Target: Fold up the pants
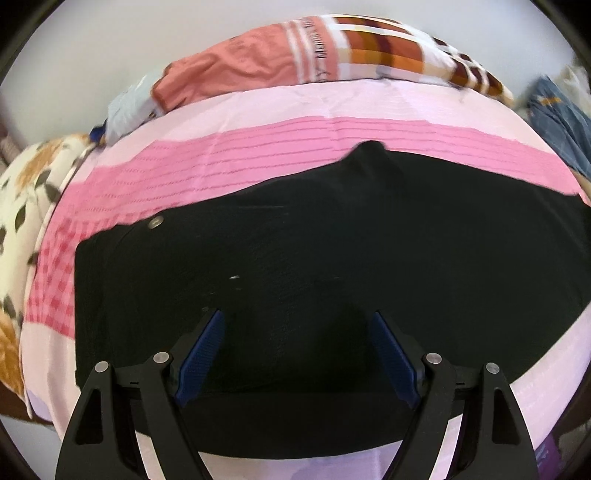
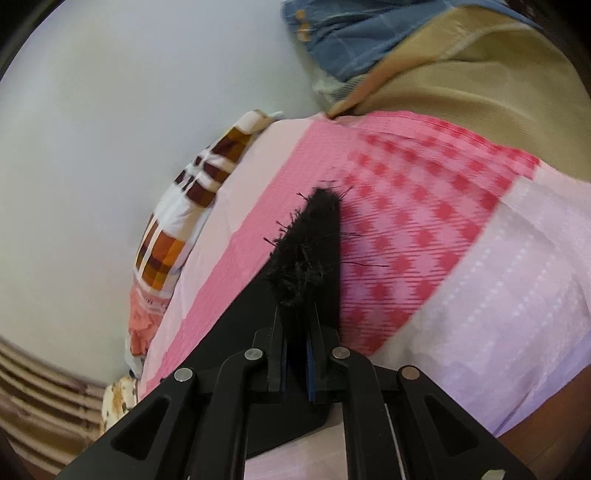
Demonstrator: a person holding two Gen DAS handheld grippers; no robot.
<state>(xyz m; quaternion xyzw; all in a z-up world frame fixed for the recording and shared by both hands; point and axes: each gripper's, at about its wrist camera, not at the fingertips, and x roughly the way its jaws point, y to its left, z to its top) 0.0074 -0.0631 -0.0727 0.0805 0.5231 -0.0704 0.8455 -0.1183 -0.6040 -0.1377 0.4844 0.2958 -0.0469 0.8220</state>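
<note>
Black pants (image 1: 314, 236) lie spread flat across a pink bedsheet (image 1: 258, 155), with a metal button (image 1: 155, 222) near their left end. My left gripper (image 1: 297, 321) is open just above the pants, its blue pads (image 1: 201, 354) wide apart and empty. In the right wrist view my right gripper (image 2: 295, 310) is shut on the frayed black hem of the pants (image 2: 314, 240), held a little above the checked pink sheet (image 2: 424, 221).
A folded orange and brown plaid blanket (image 1: 332, 51) lies along the far edge of the bed by a white wall. A floral pillow (image 1: 26, 199) is at the left. Blue jeans (image 2: 351, 33) and a tan cloth (image 2: 480, 74) lie at the bed's end.
</note>
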